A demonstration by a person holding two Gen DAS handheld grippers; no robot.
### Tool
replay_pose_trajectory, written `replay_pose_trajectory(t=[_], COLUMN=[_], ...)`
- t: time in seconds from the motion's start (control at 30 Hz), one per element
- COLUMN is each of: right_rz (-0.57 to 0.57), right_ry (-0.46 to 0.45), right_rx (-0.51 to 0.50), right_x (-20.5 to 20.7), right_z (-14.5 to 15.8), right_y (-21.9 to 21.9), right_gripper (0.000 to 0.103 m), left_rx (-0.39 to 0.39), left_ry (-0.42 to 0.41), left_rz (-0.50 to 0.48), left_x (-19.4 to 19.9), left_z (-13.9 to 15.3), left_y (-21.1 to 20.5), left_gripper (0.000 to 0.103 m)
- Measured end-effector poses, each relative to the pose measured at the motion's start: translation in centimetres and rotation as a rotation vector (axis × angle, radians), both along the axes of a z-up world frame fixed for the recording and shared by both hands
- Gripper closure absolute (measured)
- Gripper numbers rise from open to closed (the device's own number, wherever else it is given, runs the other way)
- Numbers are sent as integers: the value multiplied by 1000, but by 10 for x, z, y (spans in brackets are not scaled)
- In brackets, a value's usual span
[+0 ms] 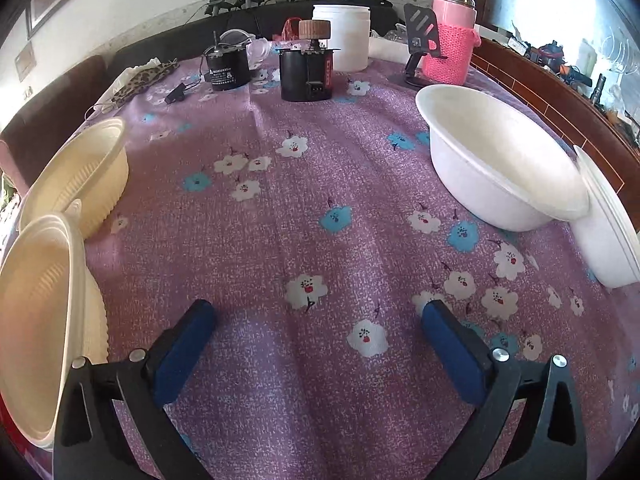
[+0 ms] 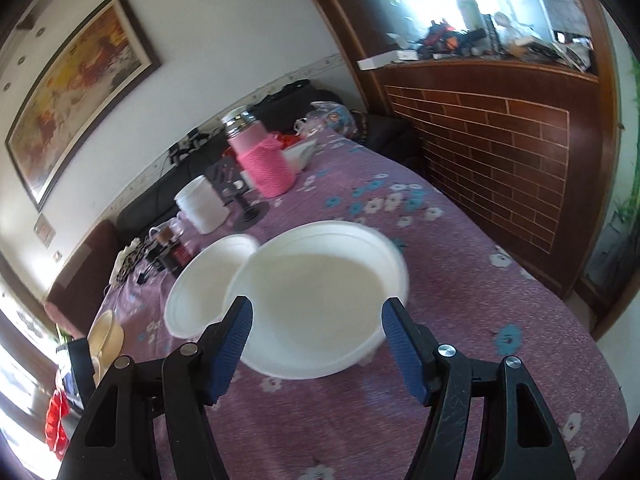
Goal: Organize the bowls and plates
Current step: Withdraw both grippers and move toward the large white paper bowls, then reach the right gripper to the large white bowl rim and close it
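Observation:
Two white bowls stand on the purple flowered tablecloth. In the right wrist view the nearer white bowl lies just past my open right gripper, with the second white bowl touching it on the left. In the left wrist view the same bowls show at the right: one whole, one cut by the frame edge. Two cream ribbed bowls stand at the left. My left gripper is open and empty over bare cloth.
At the table's far end stand a white jar, a pink knit-covered bottle, a phone stand and two black motor parts. A brick-patterned wooden cabinet borders the table's right side.

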State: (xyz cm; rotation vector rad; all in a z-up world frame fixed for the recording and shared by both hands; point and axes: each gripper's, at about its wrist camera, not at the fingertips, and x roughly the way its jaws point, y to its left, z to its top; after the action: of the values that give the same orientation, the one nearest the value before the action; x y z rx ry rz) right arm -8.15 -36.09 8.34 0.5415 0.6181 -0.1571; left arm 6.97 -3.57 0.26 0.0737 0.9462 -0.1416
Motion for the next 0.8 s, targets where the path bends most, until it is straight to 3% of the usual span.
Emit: replay_pose_trajectory(t=[0.17,0.37,0.8], right_rz=[-20,-19,-52], right_ry=[11,51,51], right_rx=[-37,22,-11], right_x=[2,8,6], right_z=[0,-9,-10], right_y=[-6,-5,-6], right_gripper=[32,32,32], left_rx=[0,0,0], left_ry=[0,0,0], left_rz=[0,0,0], left_x=[0,0,0], left_z=[0,0,0], left_y=[0,0,0], left_gripper=[0,0,0])
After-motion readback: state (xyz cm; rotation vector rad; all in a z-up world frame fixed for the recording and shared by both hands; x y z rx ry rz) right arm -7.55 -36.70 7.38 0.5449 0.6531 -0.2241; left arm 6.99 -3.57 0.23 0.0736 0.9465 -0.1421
